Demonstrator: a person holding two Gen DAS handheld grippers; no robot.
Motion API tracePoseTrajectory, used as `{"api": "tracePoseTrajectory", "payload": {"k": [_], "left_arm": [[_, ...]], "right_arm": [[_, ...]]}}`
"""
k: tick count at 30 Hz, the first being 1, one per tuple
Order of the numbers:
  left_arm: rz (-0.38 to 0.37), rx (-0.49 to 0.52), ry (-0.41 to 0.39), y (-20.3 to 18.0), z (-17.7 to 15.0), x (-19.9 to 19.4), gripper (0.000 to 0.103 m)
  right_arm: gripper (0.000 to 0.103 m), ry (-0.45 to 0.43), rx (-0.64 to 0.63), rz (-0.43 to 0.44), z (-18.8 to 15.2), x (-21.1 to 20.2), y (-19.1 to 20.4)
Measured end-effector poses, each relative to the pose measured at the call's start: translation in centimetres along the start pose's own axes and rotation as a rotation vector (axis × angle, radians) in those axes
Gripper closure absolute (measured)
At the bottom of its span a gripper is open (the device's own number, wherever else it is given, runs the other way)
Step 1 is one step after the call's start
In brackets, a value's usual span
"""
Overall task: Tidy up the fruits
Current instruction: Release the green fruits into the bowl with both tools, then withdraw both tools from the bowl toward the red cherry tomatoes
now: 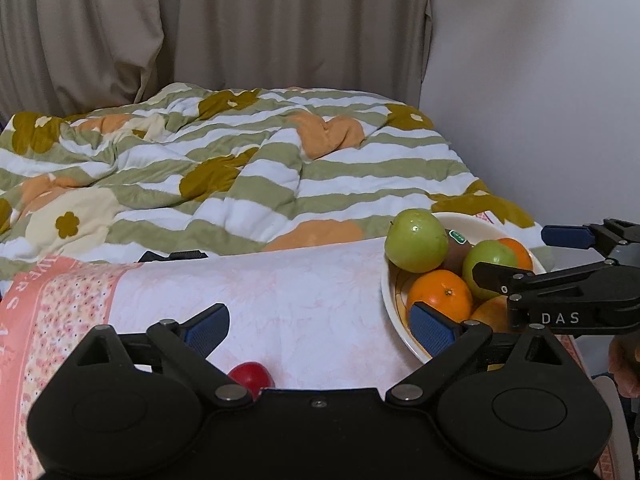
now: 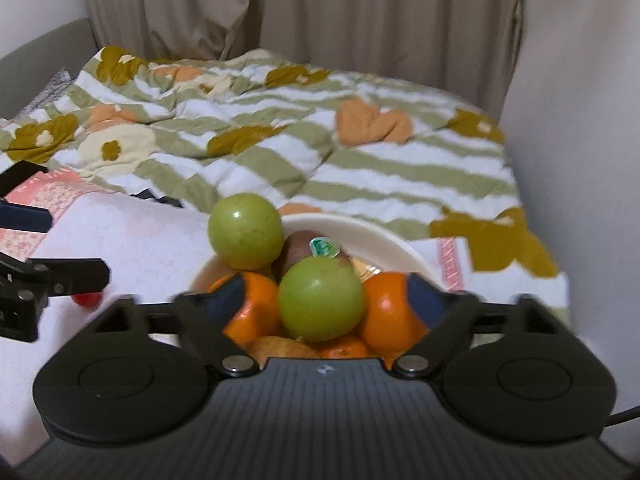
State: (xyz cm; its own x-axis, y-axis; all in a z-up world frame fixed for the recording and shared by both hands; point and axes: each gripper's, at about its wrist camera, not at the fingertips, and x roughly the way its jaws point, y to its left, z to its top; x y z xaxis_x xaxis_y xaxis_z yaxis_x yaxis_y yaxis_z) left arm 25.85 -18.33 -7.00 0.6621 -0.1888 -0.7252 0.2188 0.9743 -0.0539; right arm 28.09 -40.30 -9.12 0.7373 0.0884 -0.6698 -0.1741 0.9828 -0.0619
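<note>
Fruit is piled in the cream bowl (image 2: 384,236): two green apples, oranges and a stickered kiwi, with the near green apple (image 2: 322,298) sitting between the spread fingers of the right gripper (image 2: 325,304), which do not visibly press on it. One red fruit (image 1: 251,374) lies alone on the pink-clothed tabletop (image 1: 304,300) at about 6 o'clock under the left gripper (image 1: 320,322), whose fingers also stand apart and empty. The left should dip lower, straddle it squarely, close gently, then carry it toward 3 o'clock into a gap in the pile.

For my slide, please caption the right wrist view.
Open right claw over a bowl of green apples and oranges.
</note>
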Motion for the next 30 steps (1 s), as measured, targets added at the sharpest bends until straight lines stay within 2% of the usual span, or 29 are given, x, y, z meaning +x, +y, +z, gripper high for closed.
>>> {"api": "tracePoseTrajectory", "payload": {"k": [12, 23, 30], "left_arm": [[0.004, 0.013, -0.058, -0.8, -1.2, -4.2, 0.004], [-0.008, -0.018, -0.170, -1.3, -3.9, -11.5, 0.004], [0.037, -0.035, -0.212, -0.5, -5.8, -15.9, 0.000]], "right_arm": [[0.000, -0.031, 0.067, 0.007, -0.3, -4.9, -0.3], [0.000, -0.072, 0.109, 0.008, -1.7, -12.7, 0.3], [0.000, -0.081, 0.113, 0.036, -2.9, -16.8, 2.0]]}}
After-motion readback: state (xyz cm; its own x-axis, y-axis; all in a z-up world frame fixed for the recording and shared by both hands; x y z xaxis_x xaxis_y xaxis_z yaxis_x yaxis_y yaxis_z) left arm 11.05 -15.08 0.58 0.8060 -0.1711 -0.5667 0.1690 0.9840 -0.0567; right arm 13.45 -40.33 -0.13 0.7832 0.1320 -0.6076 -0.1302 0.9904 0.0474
